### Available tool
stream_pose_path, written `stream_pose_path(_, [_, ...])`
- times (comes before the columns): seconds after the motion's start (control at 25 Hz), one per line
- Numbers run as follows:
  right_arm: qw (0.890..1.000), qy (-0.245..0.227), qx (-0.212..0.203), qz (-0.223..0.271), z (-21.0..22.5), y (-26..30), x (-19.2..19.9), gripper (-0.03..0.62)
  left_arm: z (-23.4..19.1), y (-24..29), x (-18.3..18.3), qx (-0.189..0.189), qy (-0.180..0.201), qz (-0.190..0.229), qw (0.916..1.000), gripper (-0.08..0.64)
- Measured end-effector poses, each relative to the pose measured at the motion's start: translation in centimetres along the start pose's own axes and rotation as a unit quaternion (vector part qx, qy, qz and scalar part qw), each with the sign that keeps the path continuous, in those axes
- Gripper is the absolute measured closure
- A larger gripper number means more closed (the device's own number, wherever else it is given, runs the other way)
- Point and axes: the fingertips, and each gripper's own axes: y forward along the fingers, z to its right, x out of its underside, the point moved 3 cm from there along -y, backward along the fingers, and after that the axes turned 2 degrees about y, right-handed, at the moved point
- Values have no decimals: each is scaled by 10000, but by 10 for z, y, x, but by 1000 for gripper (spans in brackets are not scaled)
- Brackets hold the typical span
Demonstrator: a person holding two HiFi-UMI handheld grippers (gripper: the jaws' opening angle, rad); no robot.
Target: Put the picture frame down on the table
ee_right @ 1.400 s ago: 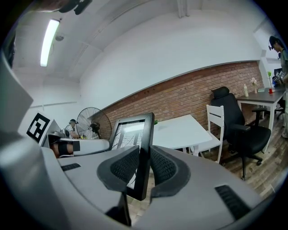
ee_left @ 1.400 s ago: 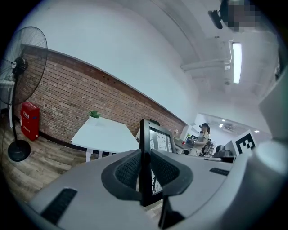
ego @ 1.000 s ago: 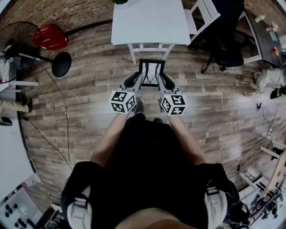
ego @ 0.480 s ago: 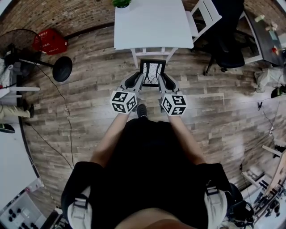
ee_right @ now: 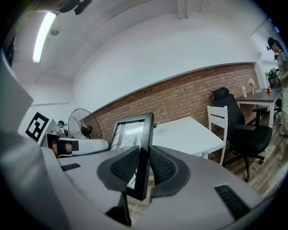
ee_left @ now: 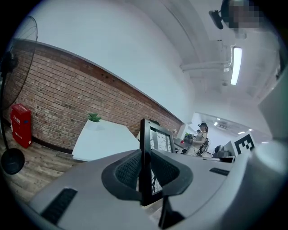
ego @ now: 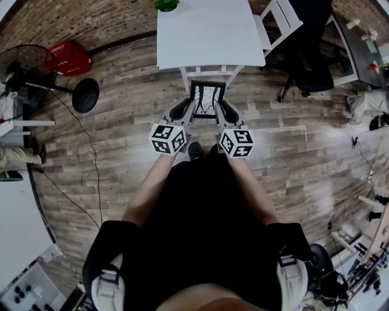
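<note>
**Closer now to the white counter [ego: 209,30] — picture frame [ego: 206,99] still carried**

Both tools are clenched on the load: the left claw [ego: 193,109] grips the frame's left edge and the right claw [ego: 220,110] its right edge. In each gripper view the ribbed pads [ee_left: 128,170] press both faces of the black border, and the frame stands upright between them.

Against a second ago, claws and frame sit at the same spot in the middle of the head view. What has shifted is the room. The counter has slid a little lower and rightward at the upper middle, and a potted plant [ego: 165,5] has come into sight at the top rim.

That reads as the person walking up to the counter. The frame hangs over the wooden floor [ego: 121,121], just short of the counter's near edge, not yet above its top. So the setting-down has not begun — I judge a further approach and a lift over the edge come first.
</note>
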Motion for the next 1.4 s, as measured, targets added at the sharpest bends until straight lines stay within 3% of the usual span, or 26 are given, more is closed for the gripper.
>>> stream_pose_path(0.84, [9998, 109, -142, -114, 19, 46, -15, 520, -25, 33, -15, -101, -25, -114, 9999, 483])
stream_pose_path(1.4, [9985, 215, -315, -396, 69, 113, -40, 520, -55, 109, -35, -343, -187, -276, 9989, 483])
